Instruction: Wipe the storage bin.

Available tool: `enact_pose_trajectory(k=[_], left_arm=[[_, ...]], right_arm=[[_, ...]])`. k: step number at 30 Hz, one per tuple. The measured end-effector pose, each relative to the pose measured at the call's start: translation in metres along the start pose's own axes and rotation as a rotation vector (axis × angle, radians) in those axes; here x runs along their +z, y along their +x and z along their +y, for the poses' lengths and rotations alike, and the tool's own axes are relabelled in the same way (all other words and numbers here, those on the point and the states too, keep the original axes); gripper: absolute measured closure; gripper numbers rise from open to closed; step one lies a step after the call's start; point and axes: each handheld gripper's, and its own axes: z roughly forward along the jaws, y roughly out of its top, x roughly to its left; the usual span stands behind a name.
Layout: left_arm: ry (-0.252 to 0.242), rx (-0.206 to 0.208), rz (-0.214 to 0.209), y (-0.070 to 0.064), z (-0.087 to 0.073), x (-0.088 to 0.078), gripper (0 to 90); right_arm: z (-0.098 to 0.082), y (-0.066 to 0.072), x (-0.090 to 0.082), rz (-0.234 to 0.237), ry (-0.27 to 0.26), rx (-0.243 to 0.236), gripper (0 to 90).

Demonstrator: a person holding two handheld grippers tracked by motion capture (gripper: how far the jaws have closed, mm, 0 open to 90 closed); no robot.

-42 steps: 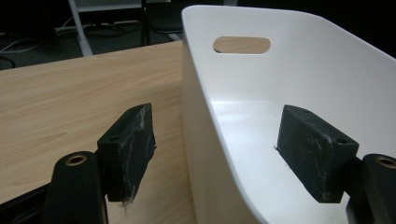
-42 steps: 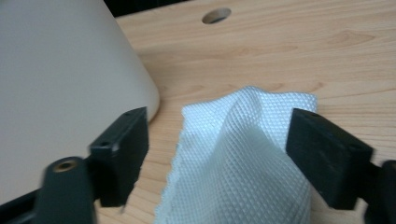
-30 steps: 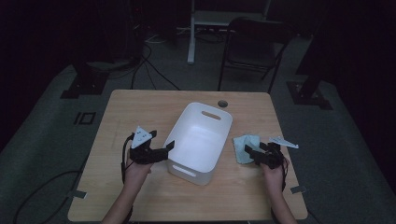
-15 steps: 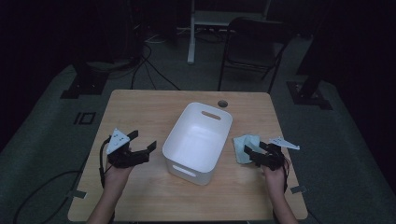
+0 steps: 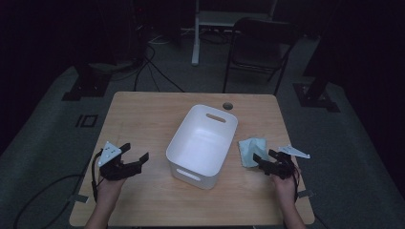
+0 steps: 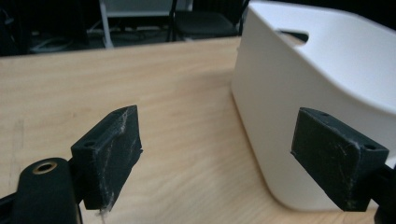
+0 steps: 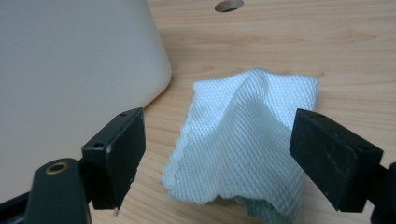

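Beside the white bin (image 5: 203,143), the right gripper (image 7: 219,154) holds wide, empty jaws around the bunched cloth (image 7: 247,140); closing too high may pinch only a fold, while the left gripper (image 6: 229,154) also stands wide and empty.

Jaws of right gripper (image 7: 212,163) wide apart over crumpled pale cloth (image 7: 250,144) on table (image 7: 299,46), white bin (image 7: 70,60) just left.

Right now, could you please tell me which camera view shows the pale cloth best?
The right gripper view: the cloth lies close, weave visible. The high view shows it small, beside the white bin. The left gripper view faces the bin's wall.
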Motion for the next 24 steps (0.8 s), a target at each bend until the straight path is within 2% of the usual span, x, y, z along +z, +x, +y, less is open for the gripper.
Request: enact_pose_trajectory(k=[3,4,8,10,14,21,22,23,24], left_arm=[[0.016,-0.008,0.015,0.000,-0.010,0.001,15.7],[0.042,0.002,0.038,0.000,-0.017,0.002,15.7],[0.051,-0.001,0.039,0.000,-0.027,0.001,15.7],[0.076,-0.014,0.040,0.001,-0.035,0.001,15.7],[0.091,-0.033,0.047,0.002,-0.042,0.000,15.7],[0.138,-0.038,0.056,0.003,-0.055,-0.003,15.7],[0.144,-0.043,0.057,0.003,-0.056,-0.003,15.7],[0.147,-0.046,0.069,0.004,-0.057,-0.004,15.7],[0.149,-0.051,0.076,0.004,-0.059,-0.004,15.7]], right_arm=[[-0.004,0.001,-0.001,-0.008,0.010,0.004,18.1],[-0.009,0.003,-0.002,-0.006,0.020,0.011,18.1],[-0.014,0.006,-0.003,-0.010,0.021,-0.002,18.1],[-0.017,0.008,-0.005,-0.017,0.016,-0.010,18.1],[-0.021,0.010,-0.009,-0.018,0.007,-0.006,18.1],[-0.028,0.014,-0.016,-0.022,0.004,-0.020,18.1],[-0.029,0.015,-0.017,-0.026,0.004,-0.024,18.1],[-0.030,0.015,-0.021,-0.051,-0.004,-0.036,18.1],[-0.030,0.015,-0.021,-0.051,-0.004,-0.036,18.1]])
